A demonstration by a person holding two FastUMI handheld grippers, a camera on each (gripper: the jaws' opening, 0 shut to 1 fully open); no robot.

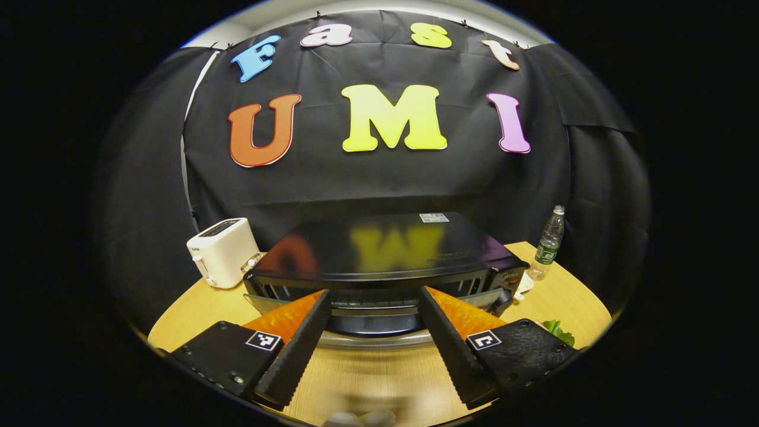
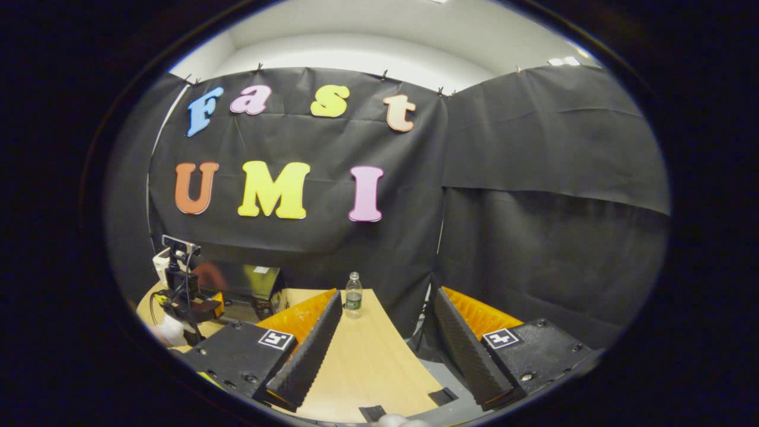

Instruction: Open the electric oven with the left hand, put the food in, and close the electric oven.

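Observation:
The black electric oven (image 1: 379, 252) stands on the wooden table (image 1: 356, 379) straight ahead of my left gripper (image 1: 373, 290). That gripper is open, its two fingers reaching either side of the oven's front, above the silver door handle (image 1: 373, 340). Nothing is between them. The door looks tilted slightly outward, but I cannot tell for sure. Green leafy food (image 1: 560, 332) lies at the table's right edge. My right gripper (image 2: 386, 292) is open and holds nothing, over the right end of the table (image 2: 362, 356). In its view the oven (image 2: 246, 284) and the left gripper (image 2: 184, 296) sit far left.
A white toaster (image 1: 222, 252) stands left of the oven. A clear water bottle (image 1: 549, 243) stands at its right rear, with a small white object (image 1: 525, 284) by the oven's right corner. The bottle (image 2: 353, 295) is ahead of my right gripper. Black cloth walls close in behind.

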